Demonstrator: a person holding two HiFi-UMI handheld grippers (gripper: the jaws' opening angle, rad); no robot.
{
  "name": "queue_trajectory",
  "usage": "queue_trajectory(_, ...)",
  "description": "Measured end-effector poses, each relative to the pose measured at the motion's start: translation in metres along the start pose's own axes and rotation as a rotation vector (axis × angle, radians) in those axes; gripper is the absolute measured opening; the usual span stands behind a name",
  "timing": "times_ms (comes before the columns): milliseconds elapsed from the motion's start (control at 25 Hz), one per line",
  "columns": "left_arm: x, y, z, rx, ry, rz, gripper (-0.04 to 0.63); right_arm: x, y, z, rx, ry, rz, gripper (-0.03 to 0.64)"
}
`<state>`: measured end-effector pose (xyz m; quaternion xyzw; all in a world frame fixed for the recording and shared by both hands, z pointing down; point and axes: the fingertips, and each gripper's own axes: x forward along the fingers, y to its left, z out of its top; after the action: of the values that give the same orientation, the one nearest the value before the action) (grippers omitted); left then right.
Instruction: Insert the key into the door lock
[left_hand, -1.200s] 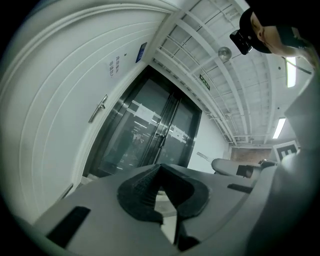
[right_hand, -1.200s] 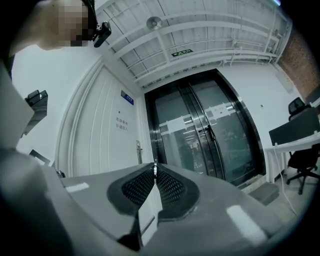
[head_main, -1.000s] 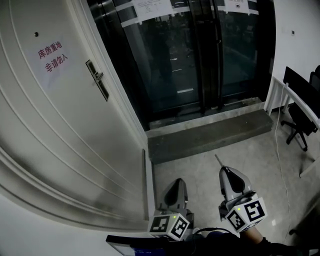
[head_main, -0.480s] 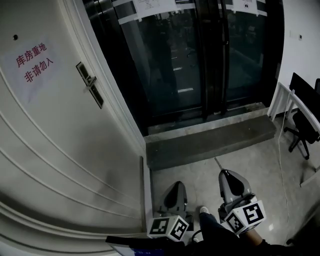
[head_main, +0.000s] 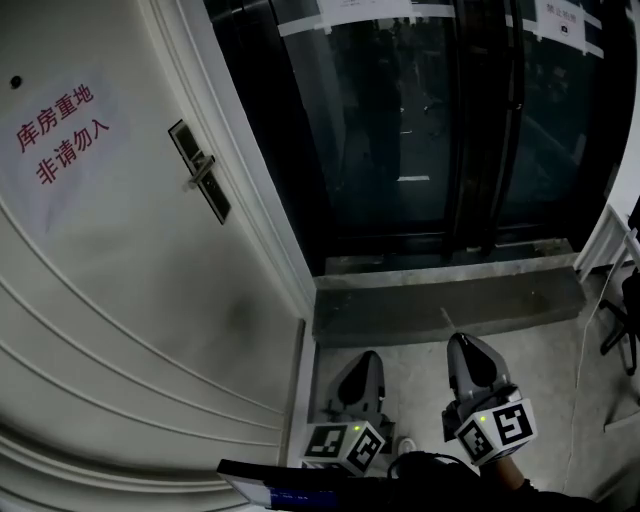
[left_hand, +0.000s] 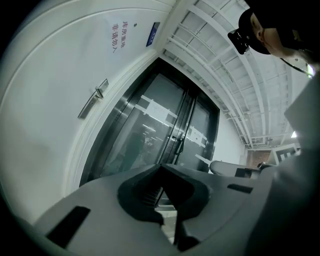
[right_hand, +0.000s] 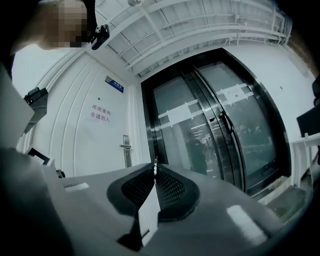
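Since 0.5 s ago the head view has swung: door lock (head_main: 205, 185) now sits lower and further right in frame, and the stone step (head_main: 440, 305) has slid right. Both hand-held grippers keep their spots at the bottom edge.

- White door (head_main: 120, 300): fills the left half, closed, tall dark glass doors (head_main: 430, 130) just beside it toward 1 o'clock.
- Stone step: lies along the foot of the glass doors, at 12 o'clock from the grippers.
- Red-lettered sign (head_main: 60, 135): on the door, at 9 o'clock from the lock.
- Left hand-held gripper (head_main: 365, 358): low at 6 o'clock over the floor, jaws clenched together, nothing between them in its own view (left_hand: 161, 170).
- Right hand-held gripper (head_main: 462, 340): just beside the left one at its 3 o'clock, clamped on the key (head_main: 446, 320). Its own view (right_hand: 156, 172) shows the blade (right_hand: 156, 165) poking out past the jaw tips, with a white tag (right_hand: 149, 215) lying back between the jaws.
- Door lock: long plate with lever handle, at 10 o'clock from the grippers.
- Key: well apart from the lock, tip pointing toward 11 o'clock, not in the lock.
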<state>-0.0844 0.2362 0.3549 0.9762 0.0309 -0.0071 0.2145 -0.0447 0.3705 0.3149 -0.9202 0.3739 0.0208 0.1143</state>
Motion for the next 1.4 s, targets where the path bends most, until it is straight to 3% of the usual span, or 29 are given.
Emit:
queue_trajectory(280, 0.037, 0.024, 0.007, -0.012, -0.037, 0.074, 0.000, 0.050, -0.015, -0.016, 0.033, 0.070, 0.068, 0.012)
queue_trajectory(680, 0.067, 0.084, 0.028, -0.021, -0.063, 0.157, 0.000, 0.129, -0.002, -0.029, 0.023, 0.064, 0.153, 0.012)
queue_trajectory(840, 0.093, 0.117, 0.048, -0.012, -0.082, 0.163, 0.000, 0.174, 0.006, -0.039, 0.034, 0.091, 0.169, 0.012)
queue_trajectory(1040, 0.128, 0.162, 0.080, 0.009, -0.102, 0.160, 0.000, 0.239, 0.018, -0.034, 0.016, 0.036, 0.189, 0.012)
queue_trajectory(1400, 0.168, 0.236, 0.108, 0.013, -0.100, 0.153, 0.000, 0.323, 0.041, -0.049, 0.005, 0.035, 0.187, 0.012)
